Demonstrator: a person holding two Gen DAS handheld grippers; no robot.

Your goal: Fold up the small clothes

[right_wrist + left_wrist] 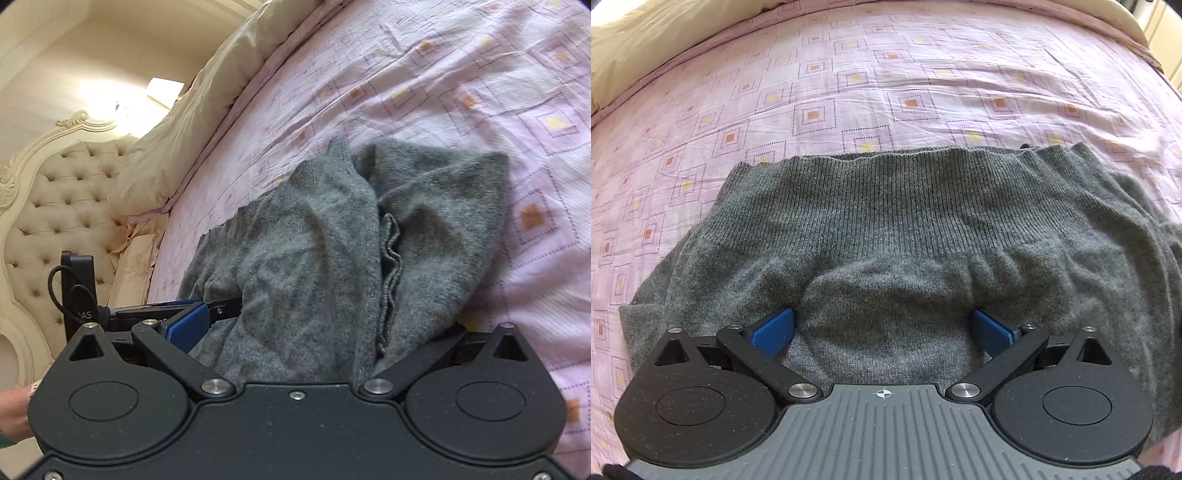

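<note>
1. Lying on pink bedsheet (886, 92): grey knit garment (886, 221), partly bunched.
2. Left gripper (882, 330): spread wide, pads pressing into knit.
3. Right gripper (295, 332): spread, cloth heaped between.
4. Next, probably: pinching an edge, folding over.

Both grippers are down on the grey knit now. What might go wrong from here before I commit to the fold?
1. The left gripper is open, its blue pads pressing into the grey knit garment; closing here may pinch only a top bulge.
2. In the right wrist view the garment is bunched over the right gripper, hiding one finger, so its grip is uncertain.
3. Dragging could wrinkle the pink bedsheet.
</note>
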